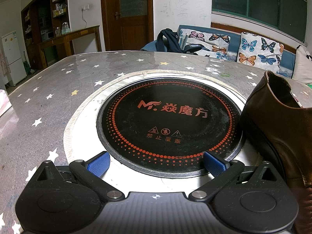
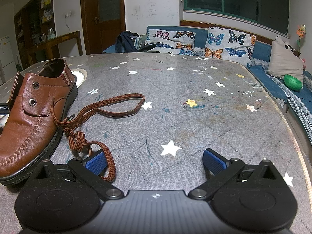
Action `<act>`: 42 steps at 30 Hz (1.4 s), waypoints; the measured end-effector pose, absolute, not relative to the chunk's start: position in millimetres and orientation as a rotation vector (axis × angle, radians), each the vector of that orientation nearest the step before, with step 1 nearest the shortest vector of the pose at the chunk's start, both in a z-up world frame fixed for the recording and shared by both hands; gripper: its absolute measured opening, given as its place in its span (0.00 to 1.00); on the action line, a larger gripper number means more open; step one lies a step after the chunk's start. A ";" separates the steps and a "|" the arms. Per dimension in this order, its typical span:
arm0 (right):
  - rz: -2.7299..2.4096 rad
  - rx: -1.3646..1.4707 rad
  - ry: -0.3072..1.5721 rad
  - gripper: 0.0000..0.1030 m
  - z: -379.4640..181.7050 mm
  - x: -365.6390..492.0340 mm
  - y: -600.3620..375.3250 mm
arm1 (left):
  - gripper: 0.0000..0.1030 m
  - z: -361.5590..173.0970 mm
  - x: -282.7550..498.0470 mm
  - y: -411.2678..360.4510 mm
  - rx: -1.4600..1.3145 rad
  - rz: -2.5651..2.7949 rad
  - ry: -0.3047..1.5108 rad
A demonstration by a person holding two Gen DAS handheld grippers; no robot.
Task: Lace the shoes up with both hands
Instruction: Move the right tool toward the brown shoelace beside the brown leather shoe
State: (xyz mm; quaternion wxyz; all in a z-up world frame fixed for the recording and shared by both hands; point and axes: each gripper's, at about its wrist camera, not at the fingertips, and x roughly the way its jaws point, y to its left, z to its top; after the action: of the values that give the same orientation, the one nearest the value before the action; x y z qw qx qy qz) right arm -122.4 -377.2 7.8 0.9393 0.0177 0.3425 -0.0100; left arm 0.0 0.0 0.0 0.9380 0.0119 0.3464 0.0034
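The brown lace [image 2: 101, 109] lies loose on the tabletop [image 2: 195, 107] beside the brown leather shoe [image 2: 35, 117], whose two visible eyelets are bare. One loop lies against the near blue pad of the right tongs [image 2: 155, 160], which gape empty. Best pinch a lace tip, which I cannot make out. The left tongs [image 1: 156, 163] hang open over the cooktop [image 1: 169, 124].

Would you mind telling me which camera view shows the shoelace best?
The right wrist view: the brown shoelace lies loose on the table beside the shoe, its whole tangle visible. The left wrist view shows only the heel end of the shoe; no lace appears there.
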 end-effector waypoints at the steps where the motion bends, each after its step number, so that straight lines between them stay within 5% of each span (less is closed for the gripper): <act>1: -0.021 0.035 0.699 1.00 7.8 -122.2 -377.2 | 1.00 0.0 0.0 -0.1 0.024 0.007 0.707; 32: 0.065 0.026 0.702 1.00 31.4 -143.1 -376.9 | 1.00 0.1 1.9 -1.7 0.026 0.012 0.708; 42: 0.106 -0.023 0.798 0.90 39.7 -152.0 -377.0 | 1.00 11.3 -19.2 -3.9 0.072 -0.013 0.693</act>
State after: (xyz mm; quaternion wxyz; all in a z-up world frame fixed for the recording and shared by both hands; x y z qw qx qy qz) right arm -152.0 -377.0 39.7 0.9200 -0.0110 0.3884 0.0517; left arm -19.2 -3.9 11.3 0.9399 0.0355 0.3395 -0.0066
